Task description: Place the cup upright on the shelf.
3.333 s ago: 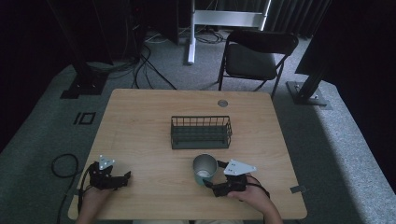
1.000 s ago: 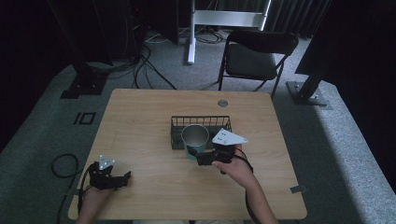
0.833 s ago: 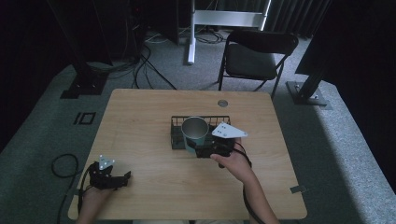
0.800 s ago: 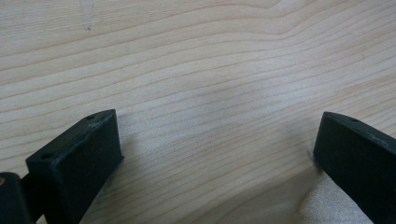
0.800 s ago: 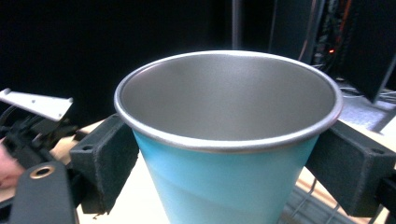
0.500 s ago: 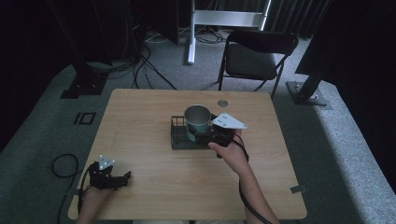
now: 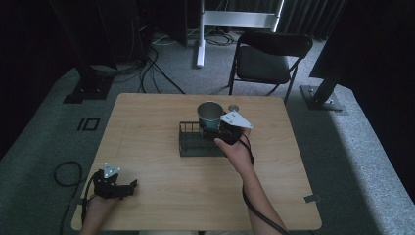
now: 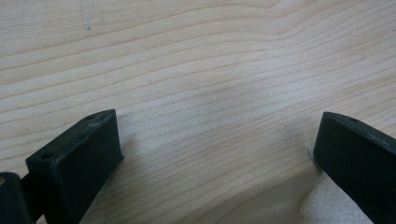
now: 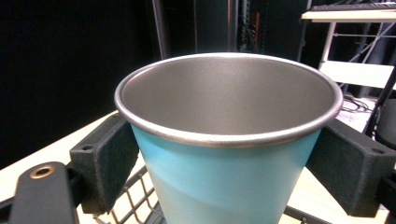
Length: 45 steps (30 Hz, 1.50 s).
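Right tool (image 7: pixel 221 131) clamps blue metal-rimmed cup (image 9: pixel 229 140) above black wire basket (image 7: pixel 191 143); smooth tapered wall could slip. Left tool (image 7: pixel 128 186) wide, empty.

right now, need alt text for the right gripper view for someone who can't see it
A blue cup with a bare metal inside is clamped upright between the right claw's two black jaws, seen close up. Below it is the black wire basket on the pale wooden table, with a dark room behind.

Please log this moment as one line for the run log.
right hand-held gripper: shut on cup, over wire basket | left hand-held gripper: open, on table
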Motion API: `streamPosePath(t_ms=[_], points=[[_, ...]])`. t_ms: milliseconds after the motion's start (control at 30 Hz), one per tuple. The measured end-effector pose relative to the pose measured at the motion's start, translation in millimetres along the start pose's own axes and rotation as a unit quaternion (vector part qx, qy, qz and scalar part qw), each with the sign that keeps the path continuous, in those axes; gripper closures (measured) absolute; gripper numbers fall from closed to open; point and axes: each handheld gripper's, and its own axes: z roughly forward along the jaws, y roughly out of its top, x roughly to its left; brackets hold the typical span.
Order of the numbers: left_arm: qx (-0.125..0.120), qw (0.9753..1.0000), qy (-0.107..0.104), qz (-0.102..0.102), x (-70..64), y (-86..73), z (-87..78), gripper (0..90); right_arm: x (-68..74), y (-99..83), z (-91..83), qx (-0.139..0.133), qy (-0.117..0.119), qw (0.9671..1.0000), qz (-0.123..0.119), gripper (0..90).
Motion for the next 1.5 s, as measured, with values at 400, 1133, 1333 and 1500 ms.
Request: streamPosePath(t_ms=[400,1133,1333,1500], points=[[0.000,1.0000,0.000,-0.001,-0.1,0.0,0.0,1.5,-1.1,-26.4,16.6,0.023,-0.048,0.9985,0.014,13.1],[0.000,1.0000,0.000,-0.001,-0.1,-0.1,0.0,1.5,2.6,-54.1,20.6,0.038,-0.075,0.9964,0.008,13.1],[0.000,1.0000,0.000,-0.001,-0.1,0.0,0.0,1.5,4.0,-51.3,19.2,0.048,-0.071,0.9963,0.010,12.0],[0.000,1.0000,0.000,-0.001,-0.1,0.0,0.0,1.5,4.7,-50.6,12.9,0.057,-0.062,0.9964,0.003,11.3]])
